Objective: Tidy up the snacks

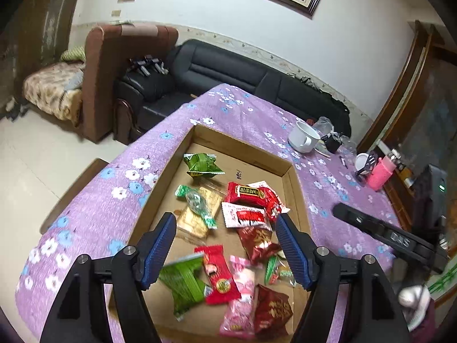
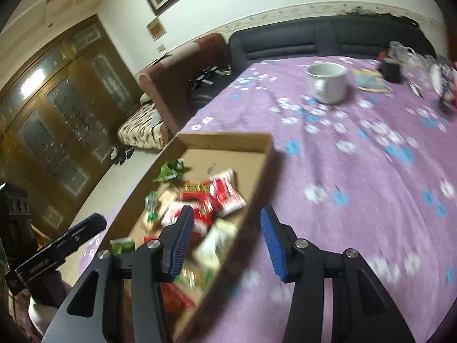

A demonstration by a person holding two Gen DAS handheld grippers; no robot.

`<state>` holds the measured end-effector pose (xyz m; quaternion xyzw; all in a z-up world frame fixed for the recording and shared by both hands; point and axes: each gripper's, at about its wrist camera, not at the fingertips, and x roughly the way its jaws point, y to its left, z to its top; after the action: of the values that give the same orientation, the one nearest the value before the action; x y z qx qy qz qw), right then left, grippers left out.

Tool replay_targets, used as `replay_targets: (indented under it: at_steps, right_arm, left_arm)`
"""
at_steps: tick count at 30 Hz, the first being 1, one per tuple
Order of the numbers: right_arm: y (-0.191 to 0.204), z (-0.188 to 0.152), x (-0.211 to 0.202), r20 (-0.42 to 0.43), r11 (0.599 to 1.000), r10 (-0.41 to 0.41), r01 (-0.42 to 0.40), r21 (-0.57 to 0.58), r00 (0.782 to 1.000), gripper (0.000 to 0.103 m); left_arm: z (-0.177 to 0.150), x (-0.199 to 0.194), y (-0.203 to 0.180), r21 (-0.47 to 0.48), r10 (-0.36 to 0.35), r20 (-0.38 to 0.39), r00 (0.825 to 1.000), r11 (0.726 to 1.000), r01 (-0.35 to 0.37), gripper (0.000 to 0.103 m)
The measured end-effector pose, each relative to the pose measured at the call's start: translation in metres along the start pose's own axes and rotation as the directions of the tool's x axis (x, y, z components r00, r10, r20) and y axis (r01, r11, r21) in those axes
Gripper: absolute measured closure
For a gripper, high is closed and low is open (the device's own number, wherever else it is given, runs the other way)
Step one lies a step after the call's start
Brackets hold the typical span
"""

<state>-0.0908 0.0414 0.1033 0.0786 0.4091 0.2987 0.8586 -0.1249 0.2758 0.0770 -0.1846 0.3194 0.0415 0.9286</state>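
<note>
Below my left gripper (image 1: 225, 245), between its blue ribbed pads:

Item 1. Shallow brown cardboard tray (image 1: 291, 183) on the purple flowered tablecloth (image 1: 251, 114). Holds every snack visible. I see none loose on the cloth.

Item 2. Blurred green foil packet (image 1: 182, 280), just inside my left gripper's left pad, low in the left wrist view. Whether it is touching that pad I cannot tell. My jaws stand wide apart and grip nothing.

Item 3. Red wrapped sweet with a round gold seal (image 1: 220, 277), beside the green packet, under the gap between the pads. Pink wrapped sweets (image 1: 242, 291) and a dark red foil packet (image 1: 272, 311) lie toward the right pad.

Item 4. Red-and-white packets (image 1: 251, 200), ahead of the fingertips; a green twisted-wrap candy (image 1: 197, 204) and another green packet (image 1: 201, 165) farther ahead.

Item 5. My right gripper (image 2: 225, 237), jaws partly open, nothing pressed between the pads. A pale blurred packet (image 2: 217, 245) shows in the gap above the tray's near end; held or loose, I cannot say. The tray lies ahead and left of this gripper, bare cloth to its right.

Handling note, my judgement: this looks like a release into the tray. I should keep both grippers open and lift straight clear of the heap so the pads do not drag wrappers over the low wall. Sorting by colour remains undone.

Item 6. White mug (image 1: 304, 137), well beyond the tray, not involved.
</note>
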Motion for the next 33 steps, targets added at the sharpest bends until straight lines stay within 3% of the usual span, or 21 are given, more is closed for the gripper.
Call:
replay_targets:
  at_steps: [4,9,19,26,33]
  right_arm:
    - [0.000,-0.031,-0.023,0.032,1.000,-0.020,0.019,0.016,0.999,0.054]
    - [0.002,-0.059,-0.052,0.090,0.999,-0.048,0.047,0.004,0.995,0.046]
    - [0.014,-0.075,-0.101,0.227,0.985,-0.127,0.150,-0.090,0.966,0.038]
    - [0.026,-0.090,-0.098,0.204,0.978,-0.131,0.160,-0.134,0.970,0.036]
    - [0.040,-0.099,-0.087,0.163,0.972,-0.134,0.161,-0.170,0.978,0.033]
  left_arm:
    - [-0.015,-0.016,-0.025,0.051,0.102,0.076,0.992,0.993,-0.106,0.012]
    - [-0.028,-0.031,-0.050,0.100,0.149,0.116,0.982,0.982,-0.161,0.011]
    - [-0.042,-0.048,-0.094,0.200,0.204,0.149,0.968,0.952,-0.231,0.009]
    - [-0.048,-0.062,-0.103,0.214,0.232,0.185,0.955,0.939,-0.269,0.002]
    - [-0.052,-0.064,-0.096,0.204,0.225,0.170,0.959,0.944,-0.258,0.002]
